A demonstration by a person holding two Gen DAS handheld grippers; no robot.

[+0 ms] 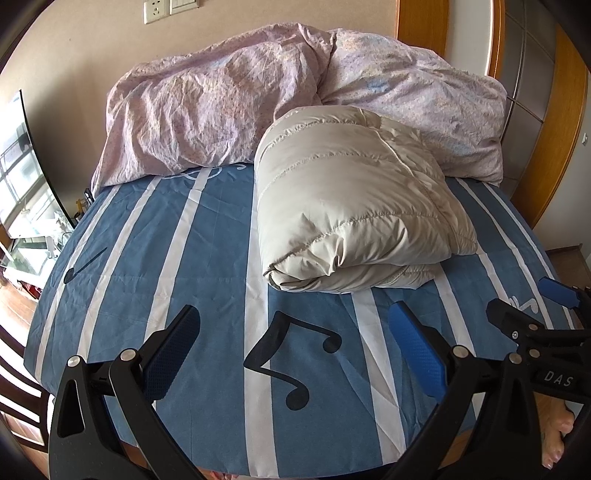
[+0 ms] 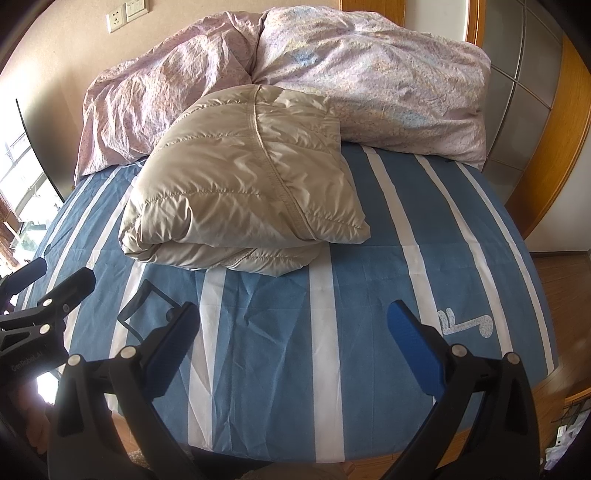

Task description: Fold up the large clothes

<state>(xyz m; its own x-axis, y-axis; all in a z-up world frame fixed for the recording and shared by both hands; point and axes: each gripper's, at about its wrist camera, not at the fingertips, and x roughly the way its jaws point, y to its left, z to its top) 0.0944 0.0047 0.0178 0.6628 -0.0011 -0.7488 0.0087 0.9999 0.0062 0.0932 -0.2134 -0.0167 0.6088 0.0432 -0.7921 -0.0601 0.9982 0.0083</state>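
A beige quilted down jacket [image 1: 354, 199] lies folded into a thick bundle on the blue striped bed sheet [image 1: 207, 258]. It also shows in the right wrist view [image 2: 240, 195]. My left gripper [image 1: 295, 325] is open and empty, held above the near part of the bed, short of the jacket. My right gripper [image 2: 295, 321] is open and empty too, at about the same distance from the jacket. The right gripper shows at the right edge of the left wrist view [image 1: 532, 306], and the left gripper at the left edge of the right wrist view [image 2: 51, 277].
A crumpled pink floral duvet [image 1: 236, 107] is piled at the far end of the bed, behind the jacket. A wall with a socket [image 1: 157, 11] is beyond it. A wooden door frame [image 1: 554, 122] stands at the right. A window [image 1: 22, 192] is at the left.
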